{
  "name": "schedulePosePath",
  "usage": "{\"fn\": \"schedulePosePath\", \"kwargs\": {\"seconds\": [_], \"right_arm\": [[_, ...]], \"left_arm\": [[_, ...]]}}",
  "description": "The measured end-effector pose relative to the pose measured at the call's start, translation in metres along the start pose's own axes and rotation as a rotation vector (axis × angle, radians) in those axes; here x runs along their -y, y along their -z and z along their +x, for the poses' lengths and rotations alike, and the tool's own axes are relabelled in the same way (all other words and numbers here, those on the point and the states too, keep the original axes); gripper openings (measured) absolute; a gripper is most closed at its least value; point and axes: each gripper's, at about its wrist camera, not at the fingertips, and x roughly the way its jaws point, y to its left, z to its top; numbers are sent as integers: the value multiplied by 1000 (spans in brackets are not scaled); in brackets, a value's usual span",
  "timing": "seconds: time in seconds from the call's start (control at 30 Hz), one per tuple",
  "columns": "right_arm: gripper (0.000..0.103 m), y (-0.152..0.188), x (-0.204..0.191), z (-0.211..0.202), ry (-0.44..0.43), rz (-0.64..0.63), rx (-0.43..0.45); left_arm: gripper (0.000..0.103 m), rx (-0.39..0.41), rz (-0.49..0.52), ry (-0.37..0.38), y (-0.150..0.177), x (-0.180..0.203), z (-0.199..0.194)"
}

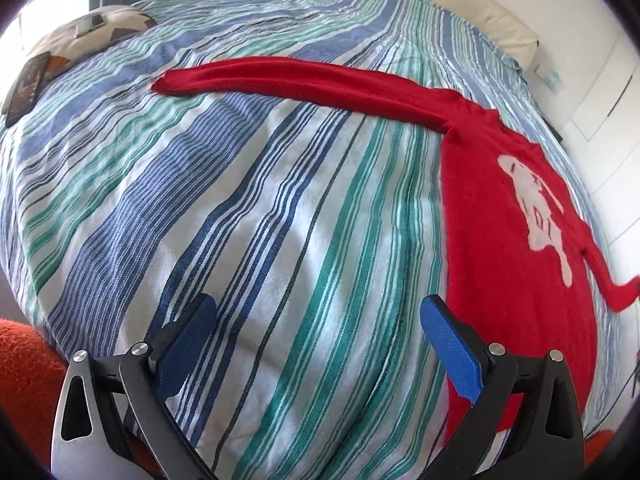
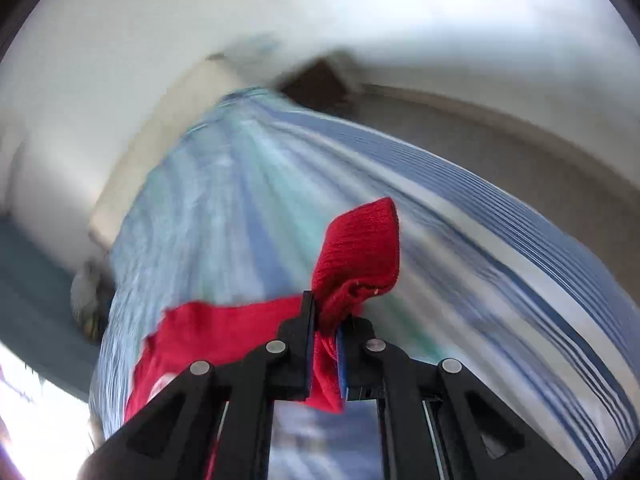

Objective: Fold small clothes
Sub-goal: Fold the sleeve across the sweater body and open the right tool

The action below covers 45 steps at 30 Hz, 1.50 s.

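A small red sweater (image 1: 508, 216) with a pale animal figure on its front lies flat on the striped bedspread (image 1: 280, 208), at the right of the left wrist view. One sleeve (image 1: 304, 84) stretches far out to the left. My left gripper (image 1: 320, 316) is open and empty, low over the bedspread, its right finger at the sweater's edge. My right gripper (image 2: 326, 320) is shut on the other red sleeve (image 2: 360, 252), whose cuff sticks up past the fingertips; the sleeve trails off to the left (image 2: 224, 332). The right wrist view is blurred.
A patterned cushion (image 1: 92, 32) and a dark flat object (image 1: 26, 88) lie at the bed's far left. A cream pillow (image 1: 504, 28) sits at the far right by the white wall. An orange fuzzy fabric (image 1: 24, 368) is at the near left edge.
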Motion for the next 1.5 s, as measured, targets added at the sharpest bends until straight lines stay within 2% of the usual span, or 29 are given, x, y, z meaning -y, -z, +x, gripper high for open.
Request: {"fn": "schedulePosePath", "kwargs": {"seconds": [0.13, 0.2, 0.3, 0.33, 0.4, 0.43, 0.5, 0.57, 0.77, 0.87, 0.97, 1.03, 1.1, 1.13, 1.27, 1.4, 1.5], "right_arm": [[9, 4, -139, -7, -221, -233, -42], [9, 21, -211, 3, -312, -338, -95], [10, 60, -291, 34, -396, -435, -167], [15, 75, -312, 47, -427, -451, -198], [56, 103, -334, 78, -502, -432, -329], [80, 115, -341, 93, -541, -390, -395], [80, 125, -342, 106, -595, -331, -435], [80, 121, -327, 114, -589, -294, -431], [80, 86, -236, 130, -386, -202, -417], [80, 78, -192, 139, -346, -94, -438], [80, 93, -162, 146, -333, -19, -486], [80, 111, -147, 145, -285, -40, -508], [80, 128, -140, 141, -199, -124, -501], [80, 136, -135, 132, -146, -195, -476], [80, 160, -114, 80, -45, -368, -363], [80, 171, -82, 33, 70, -426, -266], [80, 180, -56, 18, 126, -404, -262]], "left_arm": [[102, -7, -5, 24, -1, 1, 3], [102, 2, -11, 35, -2, 1, 1], [102, 16, -18, 37, -1, -4, -4], [102, 18, -19, 35, -1, -6, -5], [102, 20, -29, 27, -1, -10, -5], [102, 21, -37, 25, -2, -13, -6], [102, 22, -55, 30, -3, -18, -6], [102, 23, -66, 40, -4, -20, -7], [102, 12, -64, 51, -9, -15, 0], [102, 11, -47, 41, -9, -10, 3], [102, 7, -26, 20, -7, -7, 6], [102, 6, -15, 8, -6, -6, 7], [102, 3, -2, -7, -4, -5, 9], [102, 0, 5, -15, -3, -5, 11], [102, -10, 35, -48, 0, -1, 16], [102, -12, 57, -73, 2, 2, 18], [102, -8, 74, -92, 4, 5, 19]]}}
